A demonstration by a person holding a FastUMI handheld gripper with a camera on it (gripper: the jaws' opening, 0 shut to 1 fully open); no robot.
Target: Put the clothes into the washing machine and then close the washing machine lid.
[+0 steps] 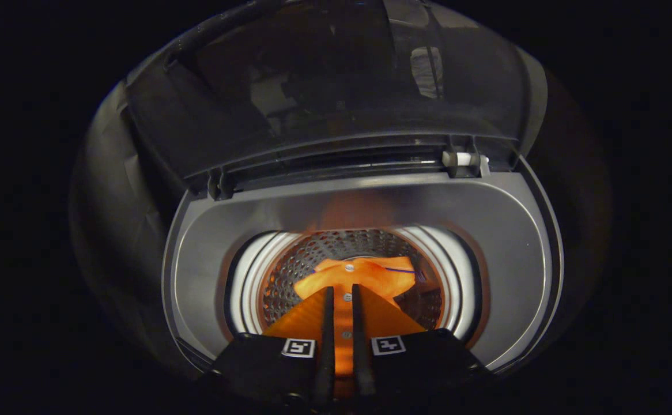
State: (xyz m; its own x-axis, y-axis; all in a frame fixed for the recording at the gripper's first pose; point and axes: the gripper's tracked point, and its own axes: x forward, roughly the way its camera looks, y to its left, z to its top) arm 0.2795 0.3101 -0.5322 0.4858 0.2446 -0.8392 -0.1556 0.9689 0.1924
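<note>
The gripper (340, 294) sits at the bottom centre of the frame, pointing down into the open washing machine (503, 230). Its two fingers stand close together and parallel, with a strip of orange cloth (365, 276) running up between them; they appear to pinch it, so the garment looks held rather than dropped. The cloth fans out wide near the fingers' base and bunches up past the tips, hanging inside the round mouth of the perforated drum (295, 271) in the lower middle of the frame. The dark see-through lid (324, 98) stands raised across the upper half, hinged along the machine's back edge.

As I judge it, the loading step is nearly done: the garment is over or within the drum but not let go. Left to do: release it, draw back, and bring the lid down.
</note>
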